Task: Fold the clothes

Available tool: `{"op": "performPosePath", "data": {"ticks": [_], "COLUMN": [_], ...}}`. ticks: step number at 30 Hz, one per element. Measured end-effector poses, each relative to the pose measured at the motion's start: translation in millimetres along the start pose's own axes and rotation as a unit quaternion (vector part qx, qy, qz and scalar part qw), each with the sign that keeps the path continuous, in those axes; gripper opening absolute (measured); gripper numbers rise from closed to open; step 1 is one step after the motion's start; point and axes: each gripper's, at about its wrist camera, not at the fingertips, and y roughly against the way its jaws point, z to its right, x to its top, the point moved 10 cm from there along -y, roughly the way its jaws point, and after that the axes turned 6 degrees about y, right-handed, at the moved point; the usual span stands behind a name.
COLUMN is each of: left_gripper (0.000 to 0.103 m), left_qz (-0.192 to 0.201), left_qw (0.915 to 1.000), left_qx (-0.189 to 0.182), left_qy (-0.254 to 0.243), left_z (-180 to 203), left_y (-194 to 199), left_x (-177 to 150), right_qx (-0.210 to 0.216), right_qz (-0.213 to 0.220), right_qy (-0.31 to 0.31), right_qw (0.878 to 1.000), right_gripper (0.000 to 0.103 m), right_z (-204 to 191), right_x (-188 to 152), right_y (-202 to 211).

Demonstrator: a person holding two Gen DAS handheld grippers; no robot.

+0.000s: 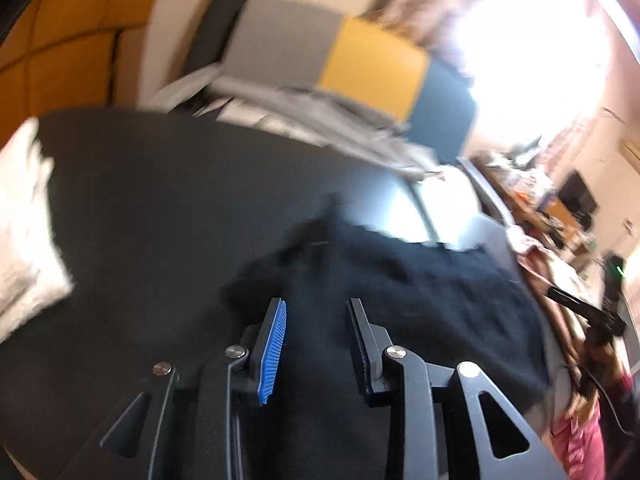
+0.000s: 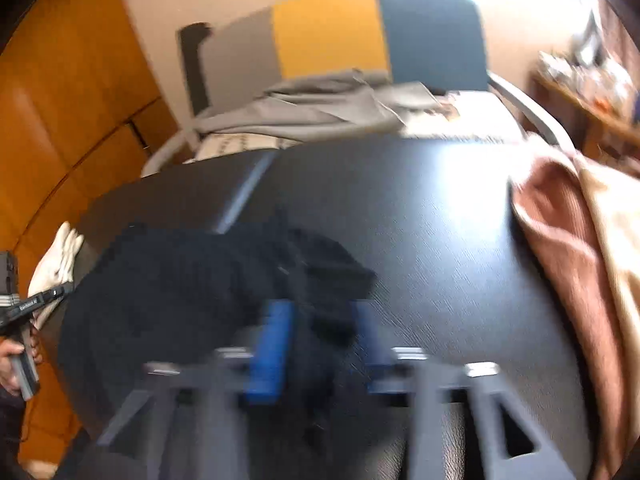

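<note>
Here, a black table [image 2: 460, 240] with a fine grained texture spreads ahead of both pairs of jaws; past its far edge stands a grey, yellow and blue panelled seat back [image 2: 332, 32] draped with grey cloth [image 2: 320, 104], orange wooden panelling [image 2: 60, 100] to the side. A dark knitted garment [image 2: 180, 280] lies rumpled on the table. The left gripper [image 1: 316, 312] stands narrowly parted above it, gripping nothing; the blurred right gripper [image 2: 320, 312], wider, straddles a fold, pads apparently clear. A pink ribbed cloth [image 2: 560, 232] lies beyond the right-hand finger.
</note>
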Motion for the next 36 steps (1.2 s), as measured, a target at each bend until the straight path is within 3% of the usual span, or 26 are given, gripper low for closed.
{"op": "performPosePath", "data": {"ticks": [1,4,9,10,12,13,15,17,21,27,30,31,36], "left_gripper": [0.03,0.03,0.03,0.03,0.031,0.031,0.03,0.03,0.029,0.032,0.033,0.033,0.034], "left_qz": [-0.005,-0.023,-0.048,-0.048,-0.05,-0.052,-0.054,-0.061,-0.071,-0.055,-0.021,-0.018,-0.015], "left_qw": [0.9998,0.9976,0.9944,0.9938,0.9937,0.9937,0.9922,0.9912,0.9908,0.9938,0.9954,0.9954,0.9932], "left_qx": [-0.009,-0.032,-0.028,-0.026,-0.039,-0.048,-0.061,-0.07,-0.081,-0.082,-0.066,-0.061,-0.023], "left_qy": [-0.018,-0.057,-0.09,-0.097,-0.092,-0.087,-0.094,-0.094,-0.081,-0.05,-0.066,-0.072,-0.113], "left_z": [12,41,56,58,54,50,47,44,40,45,49,51,55], "left_y": [-4,-15,-32,-35,-33,-30,-28,-29,-28,-21,-14,-15,-31], "left_x": [-7,-27,-57,-62,-69,-74,-76,-78,-79,-58,-36,-31,-21], "right_qx": [-0.001,-0.002,-0.01,-0.008,-0.01,-0.033,-0.092,-0.139,-0.135,-0.117,-0.102,-0.095,-0.065], "right_qz": [0.006,-0.016,-0.091,-0.108,-0.101,-0.098,-0.085,-0.073,-0.105,-0.079,-0.074,-0.067,0.006], "right_qy": [0.023,0.074,0.077,0.072,0.082,0.105,0.177,0.206,0.144,0.107,0.08,0.061,0.054], "right_qw": [1.0,0.997,0.993,0.992,0.991,0.989,0.976,0.966,0.975,0.984,0.989,0.991,0.996], "right_gripper": [0.075,0.076,0.076,0.066,0.033,0.011,0.008,0.008,0.008,0.01,0.032,0.045,0.048], "right_z": [-10,-31,-31,-29,-30,-32,-39,-35,-5,-3,2,6,-11], "right_x": [6,13,5,0,7,11,21,30,20,22,31,33,46], "right_y": [-1,-28,-85,-95,-94,-87,-74,-67,-95,-91,-89,-83,-36]}}
